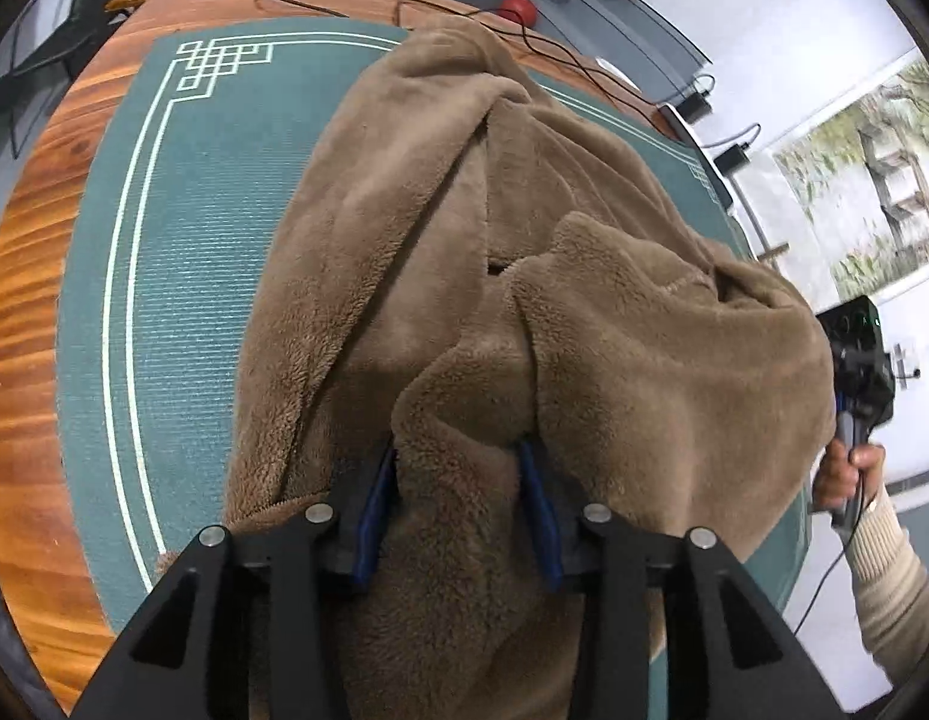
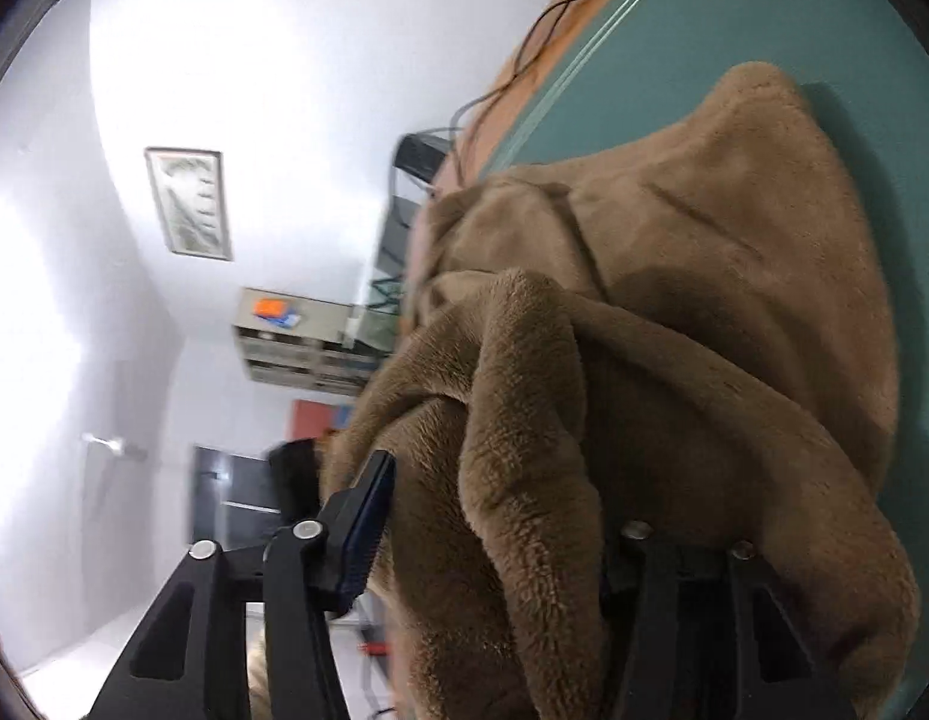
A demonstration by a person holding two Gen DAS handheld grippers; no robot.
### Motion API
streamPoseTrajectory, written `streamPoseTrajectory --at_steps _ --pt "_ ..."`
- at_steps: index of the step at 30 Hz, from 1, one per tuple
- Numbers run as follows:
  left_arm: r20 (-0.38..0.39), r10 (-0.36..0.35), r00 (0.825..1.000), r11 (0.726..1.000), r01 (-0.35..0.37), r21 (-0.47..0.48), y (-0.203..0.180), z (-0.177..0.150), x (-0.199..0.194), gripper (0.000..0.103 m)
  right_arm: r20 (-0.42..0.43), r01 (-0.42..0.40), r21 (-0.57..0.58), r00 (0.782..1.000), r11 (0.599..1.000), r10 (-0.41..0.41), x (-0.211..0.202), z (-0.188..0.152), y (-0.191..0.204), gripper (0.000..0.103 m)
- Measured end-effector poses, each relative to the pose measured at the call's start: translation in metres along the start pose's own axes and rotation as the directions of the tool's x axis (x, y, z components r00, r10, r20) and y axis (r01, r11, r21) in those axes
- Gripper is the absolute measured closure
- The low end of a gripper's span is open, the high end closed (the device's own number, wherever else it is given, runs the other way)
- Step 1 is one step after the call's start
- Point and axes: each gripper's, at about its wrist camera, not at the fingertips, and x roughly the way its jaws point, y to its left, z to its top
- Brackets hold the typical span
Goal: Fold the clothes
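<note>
Currently I have the brown fleece garment (image 1: 464, 228) gathered in a loose heap on the green mat (image 1: 182, 228), its near end raised off the mat by both tools. My left gripper (image 1: 458, 468) has its fingers (image 1: 377, 480) pinching a thick bunch of fleece between them. My right gripper (image 2: 494, 516) shows one blue-padded finger against the pile; its other finger is buried under cloth, so I judge it to be clamping a fold but cannot confirm it. Risk, in my judgement: thick, slippery pile bunched in the left grip may slide out under its own weight, and uneven pulling would twist the heap rather than flatten it. Only the left wrist view shows the wooden surface (image 1: 38, 276) around the mat, the cables (image 1: 524, 30) beyond the garment, and the person's hand (image 1: 848, 474) on the right tool.
</note>
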Motion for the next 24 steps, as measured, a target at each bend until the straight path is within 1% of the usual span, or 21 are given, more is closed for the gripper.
streamPoseTrajectory --at_steps 1,2,4,6,8,11,14,16,20,21,22,24 --pt "0.009 0.013 1.0 1.0 -0.013 0.011 -0.004 -0.002 -0.002 0.073 -0.001 0.031 -0.015 1.0 0.999 -0.031 0.0 -0.003 0.004 0.065" --pt "0.021 0.022 1.0 1.0 -0.023 0.015 -0.008 -0.004 -0.005 0.079 0.006 0.053 -0.036 0.999 0.998 -0.053 -0.003 -0.007 0.011 0.067" --pt "0.049 0.029 0.998 1.0 -0.03 0.007 -0.012 -0.01 -0.014 0.085 0.023 0.096 -0.076 0.995 0.992 -0.094 -0.008 -0.015 0.025 0.07" --pt "0.079 0.023 0.997 1.0 -0.021 -0.019 -0.013 -0.015 -0.025 0.088 0.036 0.108 -0.135 0.994 0.985 -0.104 -0.021 -0.028 0.048 0.071" --pt "0.11 0.011 0.994 0.999 -0.006 -0.042 -0.014 -0.021 -0.038 0.09 -0.007 0.073 -0.164 0.997 0.984 -0.075 -0.024 -0.042 0.056 0.071" --pt "0.144 0.012 0.99 0.999 -0.006 -0.047 -0.024 -0.035 -0.054 0.09 -0.074 0.017 -0.202 0.997 0.979 -0.032 -0.028 -0.063 0.067 0.071" --pt "0.153 0.049 0.987 0.997 -0.04 -0.06 -0.034 -0.057 -0.066 0.091 -0.143 -0.042 -0.237 0.99 0.971 0.008 -0.031 -0.084 0.078 0.071" --pt "0.162 0.075 0.984 0.994 -0.06 -0.093 -0.037 -0.074 -0.075 0.092 -0.138 -0.053 -0.202 0.99 0.978 0.025 -0.038 -0.093 0.062 0.071" --pt "0.22 0.114 0.969 0.984 -0.08 -0.161 -0.049 -0.107 -0.103 0.092 -0.103 -0.098 -0.201 0.992 0.975 0.078 -0.066 -0.113 0.067 0.084" --pt "0.242 0.126 0.962 0.981 -0.085 -0.175 -0.054 -0.114 -0.112 0.092 -0.094 -0.109 -0.201 0.991 0.973 0.092 -0.073 -0.117 0.069 0.085" --pt "0.265 0.139 0.954 0.978 -0.089 -0.19 -0.06 -0.122 -0.122 0.092 -0.085 -0.121 -0.202 0.991 0.972 0.105 -0.081 -0.122 0.07 0.086" --pt "0.34 0.154 0.928 0.978 -0.093 -0.187 -0.082 -0.131 -0.151 0.092 -0.067 -0.143 -0.203 0.989 0.969 0.132 -0.095 -0.132 0.073 0.086"
